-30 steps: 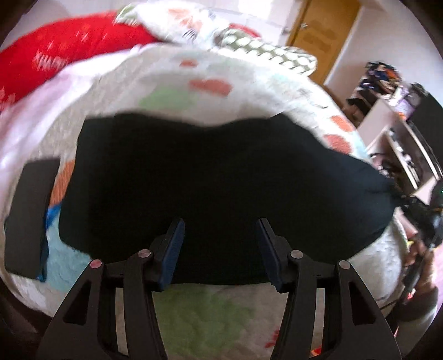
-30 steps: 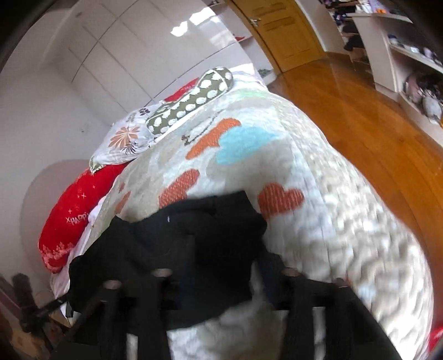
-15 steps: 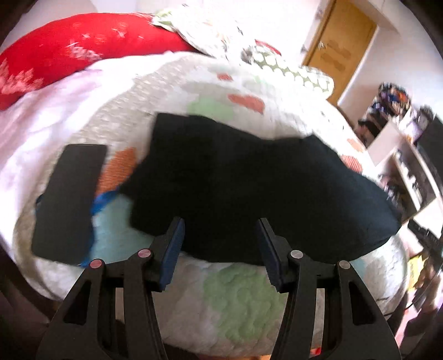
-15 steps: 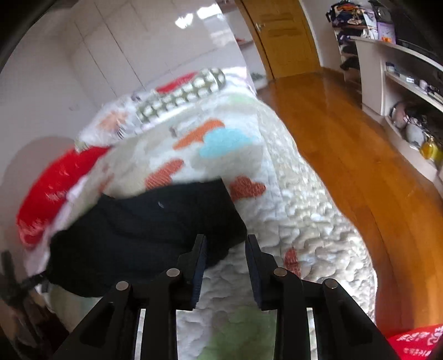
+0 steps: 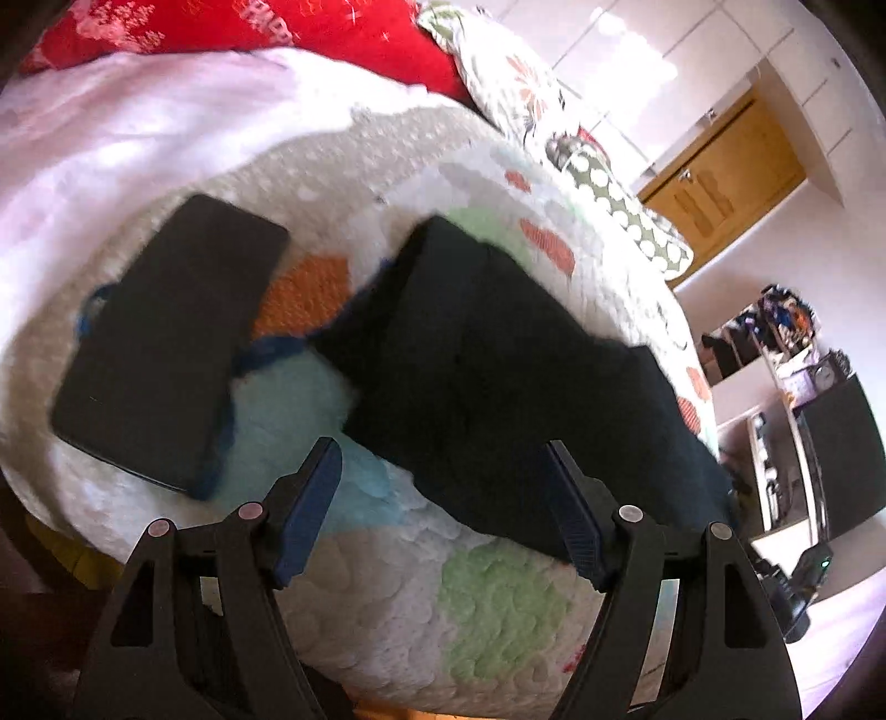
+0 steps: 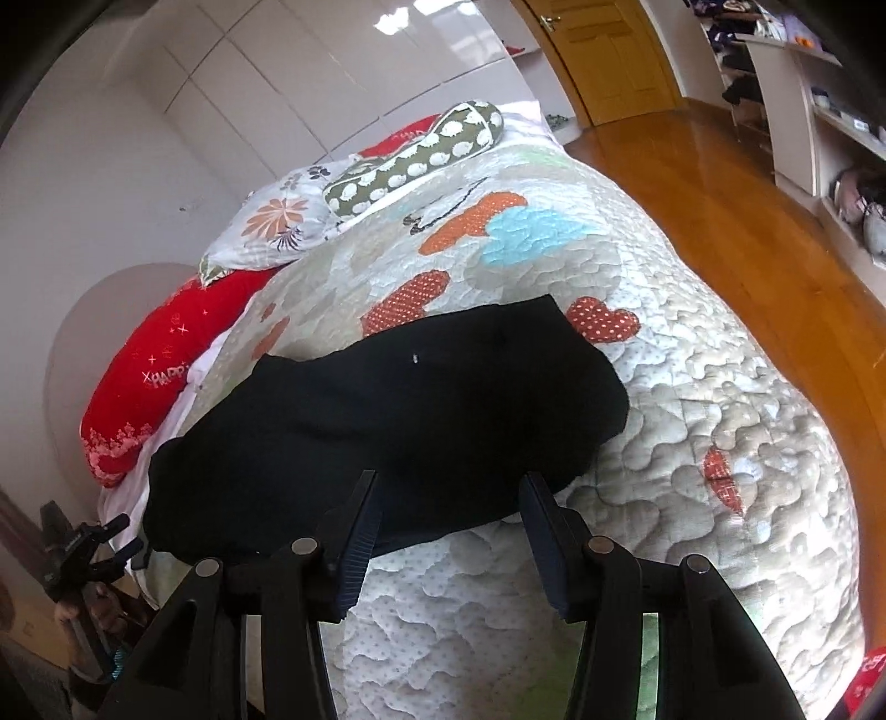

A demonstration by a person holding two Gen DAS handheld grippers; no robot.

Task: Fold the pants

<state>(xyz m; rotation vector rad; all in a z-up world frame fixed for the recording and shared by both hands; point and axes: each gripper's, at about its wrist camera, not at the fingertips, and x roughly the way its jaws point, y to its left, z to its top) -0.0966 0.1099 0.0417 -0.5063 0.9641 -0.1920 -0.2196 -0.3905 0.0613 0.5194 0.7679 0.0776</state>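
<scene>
Quilting covers the bed [image 5: 310,183] in the left wrist view, a puffy stitched spread with orange, pale blue and green patches. On it lie the black pants [image 5: 515,387], soft matte cloth folded into a thick, uneven slab whose layers cannot be told apart in the dark fabric. Beside them, apart, rests a flat black rectangular item [image 5: 166,338] with rounded corners and a blue edge beneath it; what it is cannot be made out. A red pillow [image 5: 288,27] is cut off at the top edge. The left gripper [image 5: 443,482] hangs spread wide and empty, its ribbed blue pads just short of the pants' near edge. In the right wrist view the pants [image 6: 387,426] lie as a long rounded dark mass across the near part of the quilt, one tiny pale speck on their surface. The right gripper [image 6: 448,515] is likewise wide apart with nothing between its fingers, its tips at the pants' near hem. A green spotted bolster [image 6: 415,155] and a floral pillow [image 6: 271,221] sit at the far end, beside glossy wooden flooring [image 6: 736,194].
</scene>
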